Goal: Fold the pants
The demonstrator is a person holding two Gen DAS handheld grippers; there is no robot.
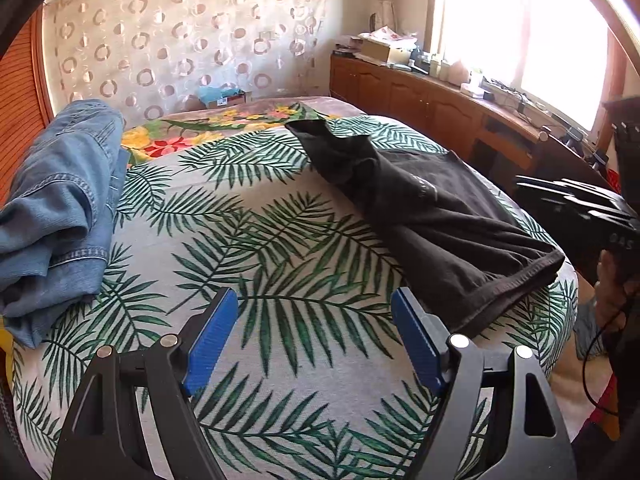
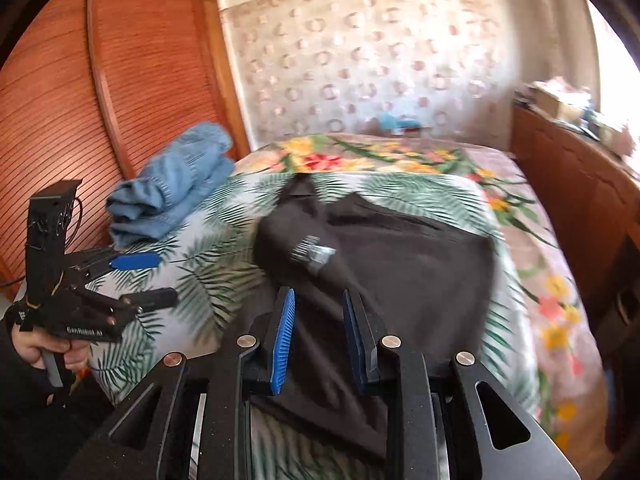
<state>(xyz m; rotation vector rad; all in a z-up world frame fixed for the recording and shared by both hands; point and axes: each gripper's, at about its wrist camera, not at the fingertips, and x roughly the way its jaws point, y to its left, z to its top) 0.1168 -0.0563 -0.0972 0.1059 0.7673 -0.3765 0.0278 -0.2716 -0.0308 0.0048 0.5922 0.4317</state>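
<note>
Left wrist view takes in the bed (image 1: pixel 280 240) first, its palm-leaf cover spread wide under me, with a flowered blanket further back. On it, to my right, lie the black pants (image 1: pixel 440 216), one long dark heap running from a hem near the bed's near edge up toward the far side, bunched and peaked at the far end. A pile of blue jeans (image 1: pixel 60 208) sits well apart at the left edge. My left gripper (image 1: pixel 314 336) hangs over bare cover just beside the hem, jaws wide apart and nothing between them.

From the right wrist view the pants (image 2: pixel 400 264) fill the middle of the bed, with a pale tag (image 2: pixel 314 254) showing on top. My right gripper (image 2: pixel 318 336) sits just above the near end of the cloth, its blue pads narrowly apart; as far as the blur lets me judge, no fabric is pinched between them.

I judge the pants are not yet flat enough to fold cleanly. To do this step well, I should take the hem end with both grippers, one at each corner, pinch only the top layers, and draw the cloth straight before carrying it over toward the bunched end, keeping both edges level.
</note>
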